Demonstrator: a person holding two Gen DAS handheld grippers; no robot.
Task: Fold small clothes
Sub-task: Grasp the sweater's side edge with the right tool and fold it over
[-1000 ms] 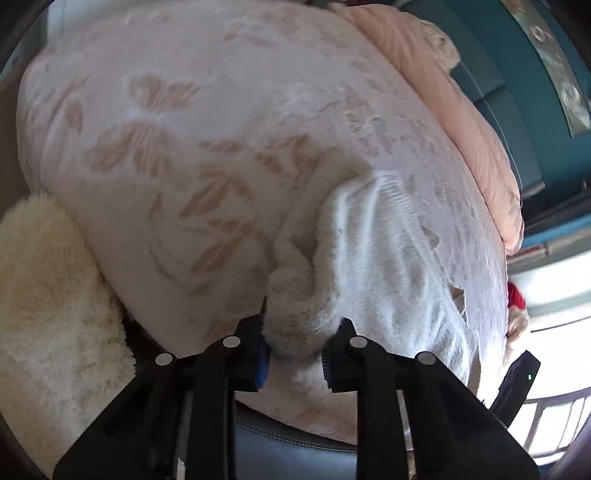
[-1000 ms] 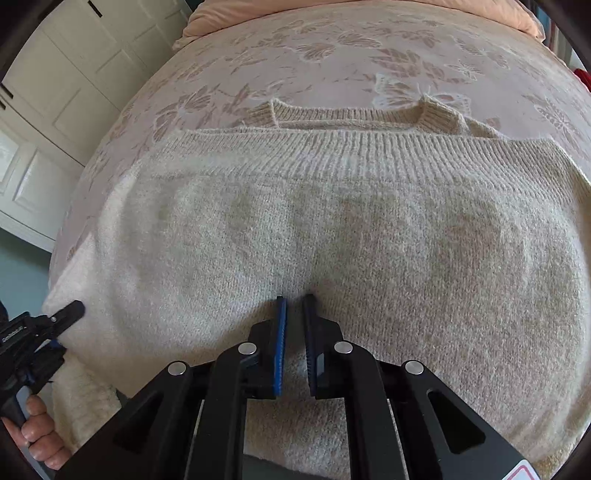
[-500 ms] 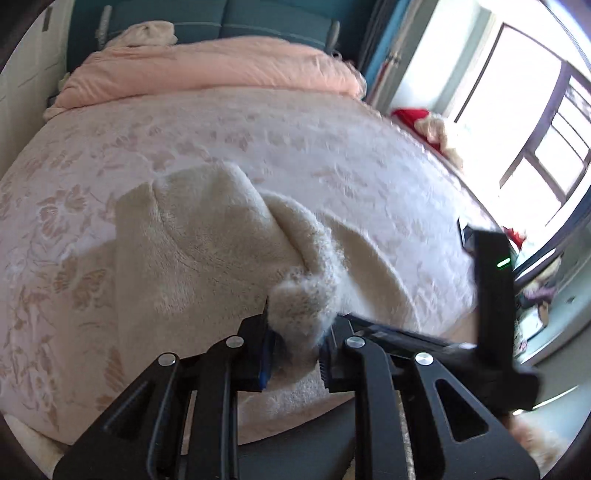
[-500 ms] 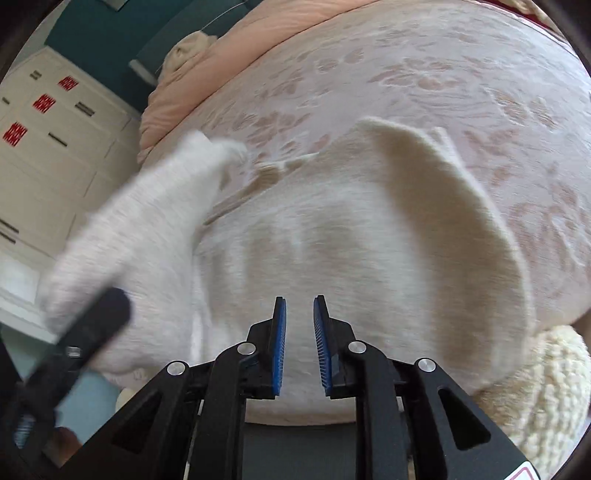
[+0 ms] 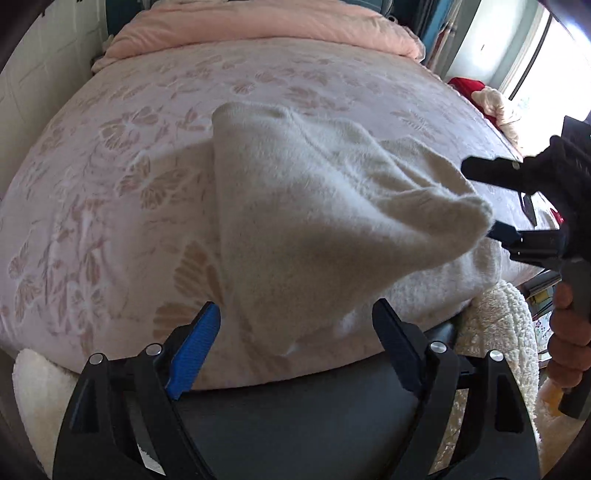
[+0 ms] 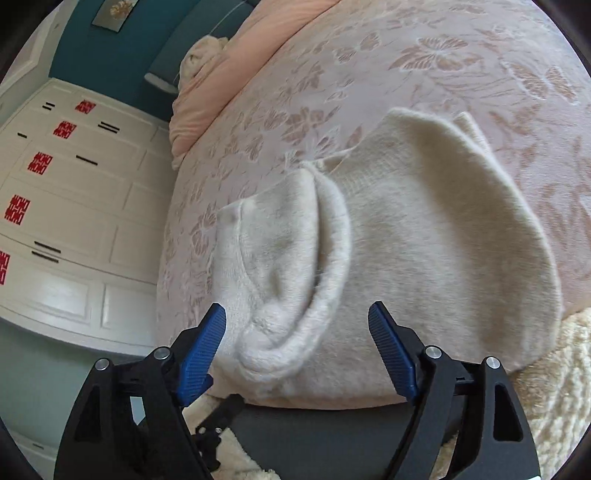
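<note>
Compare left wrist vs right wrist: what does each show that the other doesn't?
Left wrist only: the window, red item past the bed's far corner, and the right tool with the hand holding it, beside a raised sweater corner.

Right wrist only: white cabinets with red stickers, and the rolled sleeve between its open pads.

Both: cream sweater on the floral bedspread, peach duvet, tool jaws opening, gripping nothing.

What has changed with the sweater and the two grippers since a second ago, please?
The left gripper let go of the cream sweater edge it had pinched; its jaws are opening. The right gripper is opening too, nothing pinched. The sweater went from spread flat to folded over. It remains on the floral bedspread.
</note>
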